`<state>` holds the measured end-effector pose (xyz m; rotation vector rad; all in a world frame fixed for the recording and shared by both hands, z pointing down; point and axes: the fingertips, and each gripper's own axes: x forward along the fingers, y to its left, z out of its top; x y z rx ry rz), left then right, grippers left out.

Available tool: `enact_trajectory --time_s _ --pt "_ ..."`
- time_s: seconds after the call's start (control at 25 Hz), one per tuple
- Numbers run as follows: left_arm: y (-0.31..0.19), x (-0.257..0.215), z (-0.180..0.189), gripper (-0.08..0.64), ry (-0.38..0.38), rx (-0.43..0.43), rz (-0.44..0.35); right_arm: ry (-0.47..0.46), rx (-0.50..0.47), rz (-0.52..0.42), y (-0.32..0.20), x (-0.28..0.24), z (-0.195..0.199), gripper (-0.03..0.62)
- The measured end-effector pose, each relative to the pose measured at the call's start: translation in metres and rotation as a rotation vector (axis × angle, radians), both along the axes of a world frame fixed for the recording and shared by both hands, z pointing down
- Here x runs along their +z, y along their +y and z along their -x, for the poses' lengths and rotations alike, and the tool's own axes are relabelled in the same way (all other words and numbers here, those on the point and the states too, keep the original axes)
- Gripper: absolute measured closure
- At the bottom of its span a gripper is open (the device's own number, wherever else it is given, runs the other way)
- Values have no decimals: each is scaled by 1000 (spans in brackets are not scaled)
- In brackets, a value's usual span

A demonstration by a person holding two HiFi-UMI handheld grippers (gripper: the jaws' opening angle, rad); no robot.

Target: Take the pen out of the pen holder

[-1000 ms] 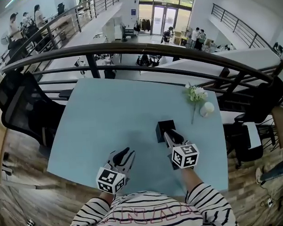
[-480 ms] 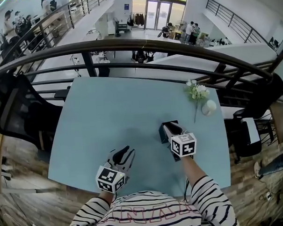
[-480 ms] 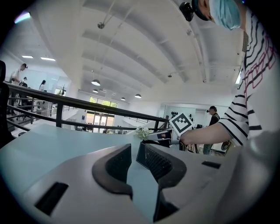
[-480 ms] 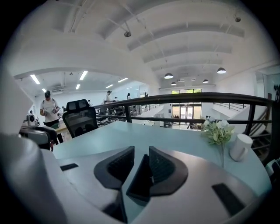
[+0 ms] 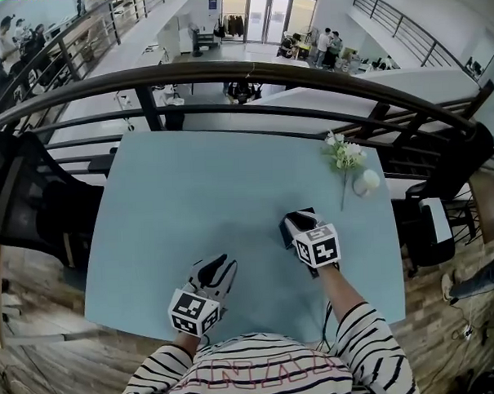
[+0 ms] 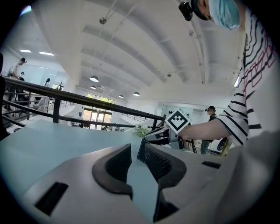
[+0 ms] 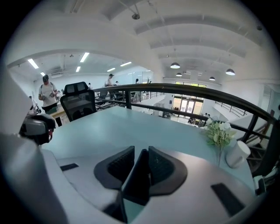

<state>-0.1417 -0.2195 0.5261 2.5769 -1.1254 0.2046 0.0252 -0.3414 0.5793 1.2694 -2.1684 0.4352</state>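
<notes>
A black square pen holder [image 5: 286,230] stands on the light blue table [image 5: 190,194], right of the middle. My right gripper [image 5: 296,223] tilts down over the holder and covers most of it. In the right gripper view the holder's black edge [image 7: 136,183] rises between the pads of the right gripper [image 7: 141,164], and a slim gap shows on the left side. No pen shows in any view. My left gripper [image 5: 220,265] hovers low near the table's front edge, open, with only table between its pads. From the left gripper [image 6: 138,159] view the holder [image 6: 141,151] stands just ahead.
A sprig of white flowers [image 5: 343,155] and a small white cup [image 5: 366,181] sit at the table's far right. A dark railing [image 5: 242,74] curves behind the table. A black office chair [image 5: 26,202] stands to the left.
My right gripper has moved forward and tipped down over the pen holder. The left gripper has crept slightly forward and lower.
</notes>
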Motion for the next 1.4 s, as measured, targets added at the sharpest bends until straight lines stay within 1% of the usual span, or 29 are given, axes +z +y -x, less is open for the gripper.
enact_trajectory --time_s 0.08,0.2,0.6,1.0,1.2,1.4 --pt "-2 2 -1 486 7 10 4 37 -3 33 -1 4 0 483" --pt "-7 3 2 486 20 15 8 61 11 58 -6 6 -2 488" --pt "-15 16 12 486 59 4 26 51 11 163 -10 17 -6 489" --pt "-20 23 23 486 86 -8 41 21 -2 252 -12 19 -5 488" --pt "-21 29 22 486 91 -6 47 -38 -3 303 -12 20 -4 486" --pt "-25 32 29 486 95 -8 52 -75 34 343 -16 21 -1 486"
